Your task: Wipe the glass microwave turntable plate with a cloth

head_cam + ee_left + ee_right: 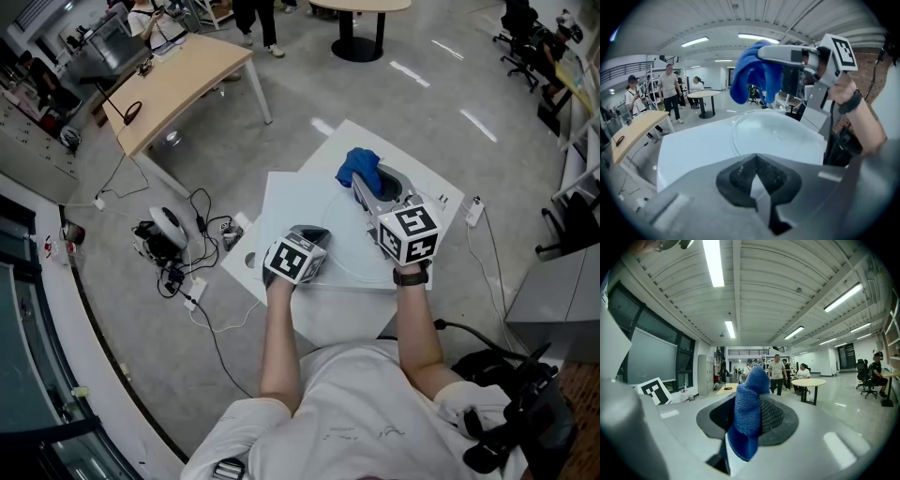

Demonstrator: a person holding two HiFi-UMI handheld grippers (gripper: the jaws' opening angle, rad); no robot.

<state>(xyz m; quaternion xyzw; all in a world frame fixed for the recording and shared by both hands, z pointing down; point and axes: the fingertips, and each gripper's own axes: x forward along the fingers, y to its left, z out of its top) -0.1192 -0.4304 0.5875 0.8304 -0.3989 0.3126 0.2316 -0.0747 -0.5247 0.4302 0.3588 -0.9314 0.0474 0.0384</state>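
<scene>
My right gripper clamped on cloth, above plate. Left gripper jaws together, empty. I'd lower cloth flat, sweep circles.

Plate on table; cloth in R claw at far rim; L claw near-left.

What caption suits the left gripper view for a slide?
The right hand-held gripper holds a blue cloth by the far edge of the glass plate.

Cloth coarse-knit, matt; plate clear glossy glass, seemingly smooth.
</scene>
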